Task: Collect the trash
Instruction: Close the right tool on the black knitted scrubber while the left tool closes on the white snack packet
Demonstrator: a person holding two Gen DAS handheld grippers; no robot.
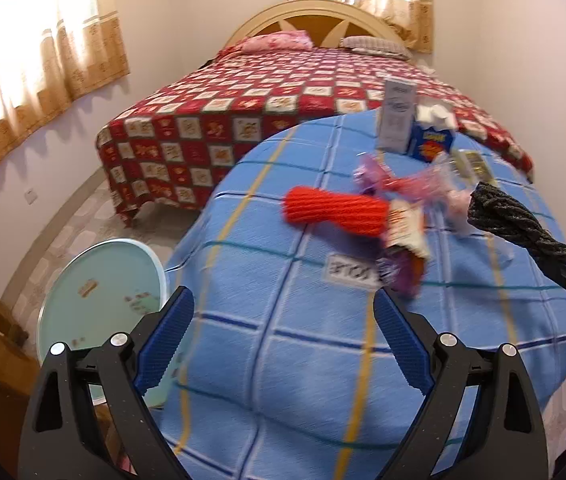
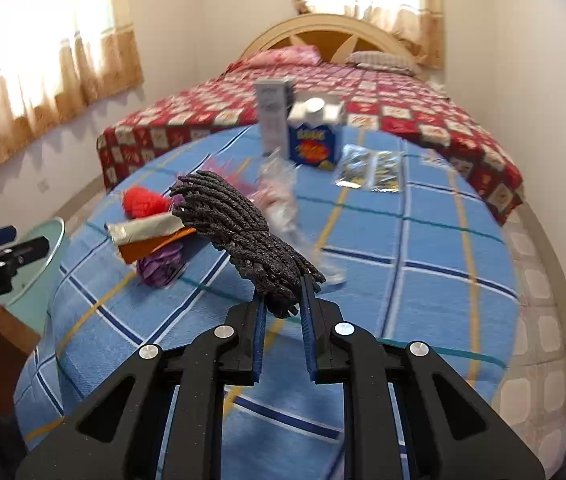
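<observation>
**Trash on the blue bed: dark cord bundle in the right gripper's grip**

Trash lies scattered over a blue checked bedspread (image 2: pixel 435 280) with yellow and dark-blue lines. The right gripper (image 2: pixel 282 294) is clamped on one end of a dark grey bundle of twisted cord (image 2: pixel 235 220); the bundle stands up and away from the jaws, tilted toward the upper left, clear of the bedspread. In the left wrist view the same bundle shows at the right edge, held above the cloth.

The left gripper (image 1: pixel 285 302) is spread wide with nothing between its blue ribbed pads (image 1: pixel 163 344); it hangs over the bedspread's near left part, close to the edge.

Beyond the bundle sit a red knitted roll (image 1: pixel 335 210), a flattened silver-and-orange wrapper (image 2: pixel 151 232) and a crumpled purple wrapper (image 2: pixel 161 266), close together. A clear crinkled plastic wrapper (image 2: pixel 283 204) lies just right of the bundle, blurred. Farther back stand a tall grey-white carton (image 2: pixel 273 116) and a blue carton with a red and yellow print (image 2: pixel 315 146), side by side; two shiny foil sachets (image 2: pixel 371 170) lie flat to their right.

A pale green round tray (image 1: pixel 99 292) stands beside the bed's left edge, with small scraps on it. Behind is a second bed with a red-and-white patterned cover (image 2: pixel 403 112).
</observation>
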